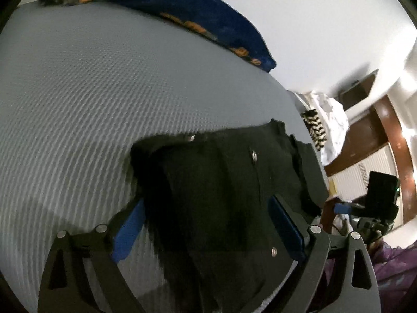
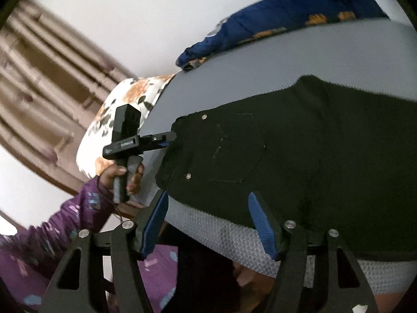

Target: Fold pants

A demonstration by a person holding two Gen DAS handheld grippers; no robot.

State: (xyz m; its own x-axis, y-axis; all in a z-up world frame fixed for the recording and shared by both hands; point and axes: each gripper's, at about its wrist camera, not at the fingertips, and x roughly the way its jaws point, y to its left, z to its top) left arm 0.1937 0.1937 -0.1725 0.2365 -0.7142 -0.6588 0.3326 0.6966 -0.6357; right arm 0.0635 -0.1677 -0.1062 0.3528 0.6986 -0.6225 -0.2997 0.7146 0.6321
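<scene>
Black pants (image 1: 221,182) lie flat on a grey textured mattress (image 1: 91,91), waistband end with metal rivets toward me. My left gripper (image 1: 206,216) is open, its blue pads (image 1: 127,229) straddling the pants' waist area just above the cloth. In the right wrist view the pants (image 2: 286,156) show a back pocket and spread to the right. My right gripper (image 2: 208,203) is open at the near mattress edge, over the pants' lower hem side. The left gripper (image 2: 166,139) shows there at the waistband corner; its jaw state is unclear in that view.
A blue blanket with orange print (image 1: 195,13) lies along the mattress's far edge. A floral pillow (image 2: 122,120) sits at the left end. White wall and brown curtains (image 2: 39,78) stand behind. The person's purple sleeve (image 2: 65,229) is at lower left.
</scene>
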